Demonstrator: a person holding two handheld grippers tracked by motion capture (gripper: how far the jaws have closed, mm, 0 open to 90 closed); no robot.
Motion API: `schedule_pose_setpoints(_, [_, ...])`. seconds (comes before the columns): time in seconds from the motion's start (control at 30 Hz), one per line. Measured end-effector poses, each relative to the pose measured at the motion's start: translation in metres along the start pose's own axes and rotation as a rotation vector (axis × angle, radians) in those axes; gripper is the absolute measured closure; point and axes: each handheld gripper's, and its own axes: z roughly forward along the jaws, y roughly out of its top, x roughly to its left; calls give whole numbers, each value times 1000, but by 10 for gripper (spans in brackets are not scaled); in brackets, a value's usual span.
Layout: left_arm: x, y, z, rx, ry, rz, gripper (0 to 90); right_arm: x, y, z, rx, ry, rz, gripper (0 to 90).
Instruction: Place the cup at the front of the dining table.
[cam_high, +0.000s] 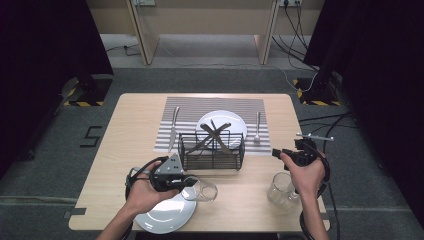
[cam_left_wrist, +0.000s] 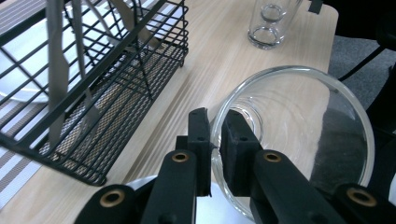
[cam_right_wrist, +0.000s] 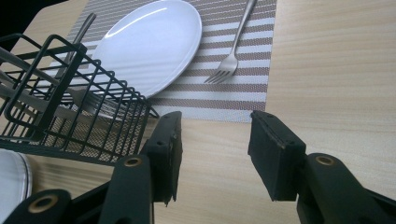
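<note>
Pinching rim of tipped clear drinking glass (cam_left_wrist: 299, 140), left gripper (cam_left_wrist: 215, 140) beside black wire basket (cam_left_wrist: 93, 88) | right gripper (cam_right_wrist: 215, 154) jaws spread over pale wooden table (cam_right_wrist: 327, 70) | second clear glass (cam_high: 281, 189) upright near right hand (cam_high: 306, 172)

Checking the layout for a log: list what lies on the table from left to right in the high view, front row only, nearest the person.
White plate at the front edge → left gripper → the tipped glass it pinches by the rim → upright glass near the right hand.
</note>
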Motion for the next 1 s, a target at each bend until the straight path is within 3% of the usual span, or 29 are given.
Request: schedule_pose_setpoints(1.0, [0,-13,-24,-17,35,-19,826,1,1,-3,-11,1,1,534])
